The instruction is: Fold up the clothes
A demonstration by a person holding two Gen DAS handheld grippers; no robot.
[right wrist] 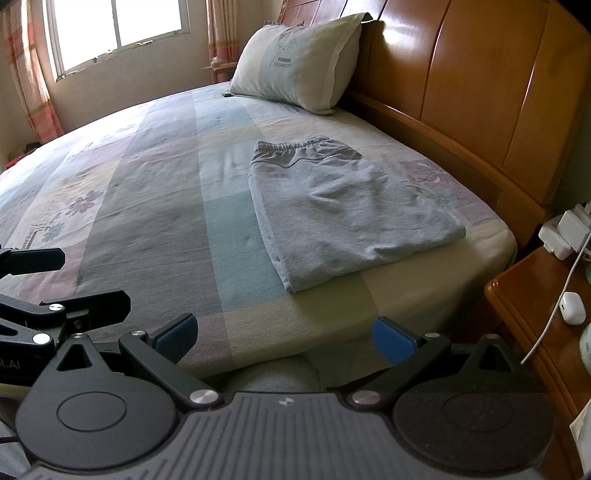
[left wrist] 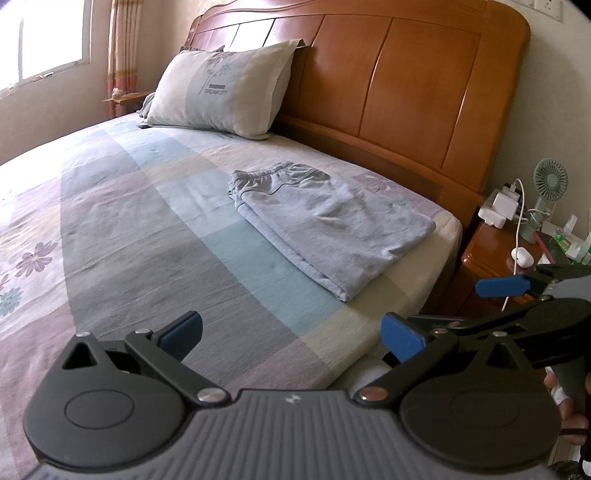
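Observation:
A pair of light blue-grey shorts (left wrist: 332,225) lies folded flat on the bed, waistband toward the headboard; it also shows in the right wrist view (right wrist: 343,210). My left gripper (left wrist: 291,336) is open and empty, held back over the near edge of the bed, short of the shorts. My right gripper (right wrist: 286,338) is open and empty, also over the near bed edge. The right gripper's blue pads show at the right of the left wrist view (left wrist: 502,286). The left gripper's fingers show at the left of the right wrist view (right wrist: 85,302).
The bed has a patchwork sheet (left wrist: 147,229) and a pillow (left wrist: 221,88) against the wooden headboard (left wrist: 406,81). A wooden nightstand (right wrist: 535,306) at the right holds chargers, a cable, a small fan (left wrist: 548,184) and a white earbud case (right wrist: 572,312). A window (right wrist: 118,29) is at the far left.

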